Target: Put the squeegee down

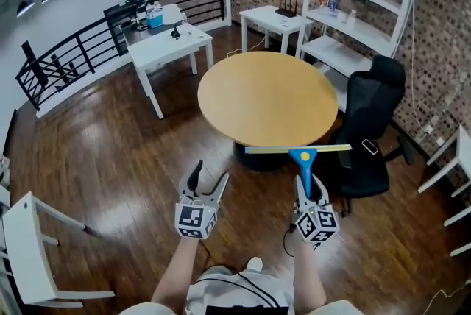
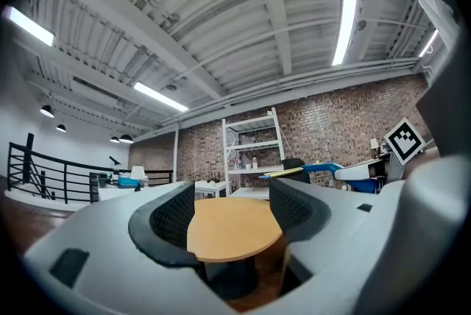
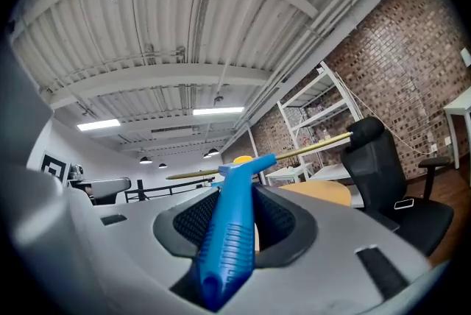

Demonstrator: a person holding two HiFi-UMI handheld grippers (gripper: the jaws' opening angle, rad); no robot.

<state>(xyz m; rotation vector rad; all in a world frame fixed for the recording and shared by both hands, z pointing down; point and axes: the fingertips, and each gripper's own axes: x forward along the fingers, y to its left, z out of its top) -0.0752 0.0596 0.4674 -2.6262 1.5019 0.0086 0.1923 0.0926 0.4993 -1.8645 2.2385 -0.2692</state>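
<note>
While aloft, squeegee [image 1: 303, 166] between right jaws

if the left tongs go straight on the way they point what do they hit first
Probably the round wooden table: its top sits between the open left tongs. Height is unclear, so they might skim over its edge.

No legible words or numbers; only black-and-white square markers [image 1: 193, 218] on white cubes [image 1: 318, 227] of left claw [image 1: 208, 179] and right claw [image 1: 310, 187].

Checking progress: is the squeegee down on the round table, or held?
Held: right hand-held gripper grips the squeegee by its blue handle, off the round table.
</note>
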